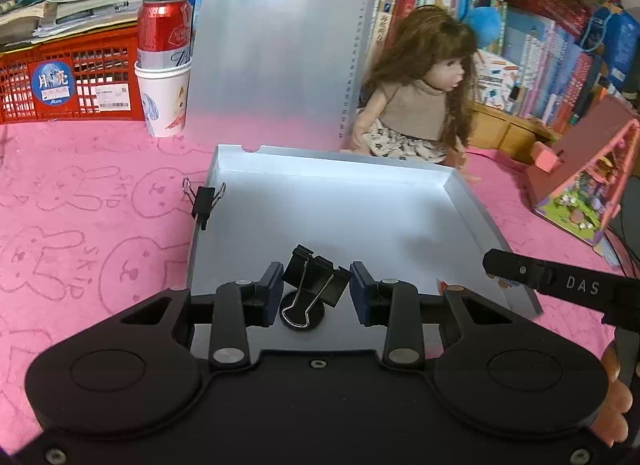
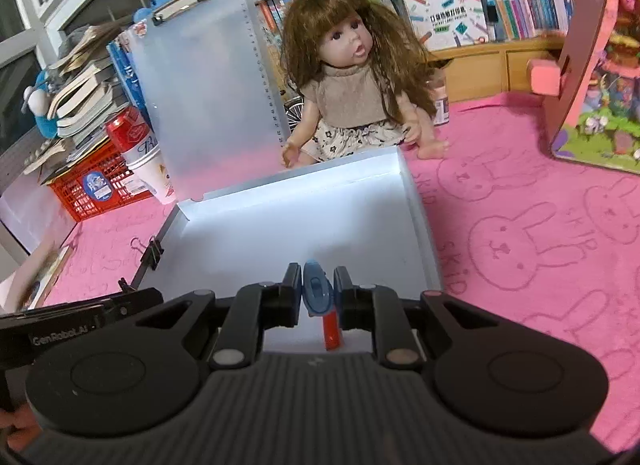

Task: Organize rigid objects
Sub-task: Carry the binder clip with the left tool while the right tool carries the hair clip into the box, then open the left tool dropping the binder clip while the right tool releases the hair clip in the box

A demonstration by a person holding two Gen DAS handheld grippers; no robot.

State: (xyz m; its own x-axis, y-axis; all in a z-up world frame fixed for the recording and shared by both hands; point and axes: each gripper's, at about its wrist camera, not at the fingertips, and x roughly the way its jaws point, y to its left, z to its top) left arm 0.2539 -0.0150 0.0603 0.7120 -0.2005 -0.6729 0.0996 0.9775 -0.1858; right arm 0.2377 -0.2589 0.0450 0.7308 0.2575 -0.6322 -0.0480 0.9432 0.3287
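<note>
On the pink desk (image 1: 80, 193), printed with rabbits and "SKIP", one white tray (image 1: 472, 209) with two black binder clips: one binder clip (image 1: 314, 285) gripped in the left hand-held gripper (image 1: 316, 289) above the tray's near end, the other binder clip (image 1: 204, 201) clipped on the tray's left rim; "DAS" readable on the neighbouring tool; right hand-held gripper (image 2: 318, 289) clamped on a blue-and-red utility knife (image 2: 318, 293) over the same tray, "GenRobot.AI" lettered beside it

White tray (image 1: 472, 217) floor lies bare (binder clip (image 1: 205, 201) on left wall)
</note>
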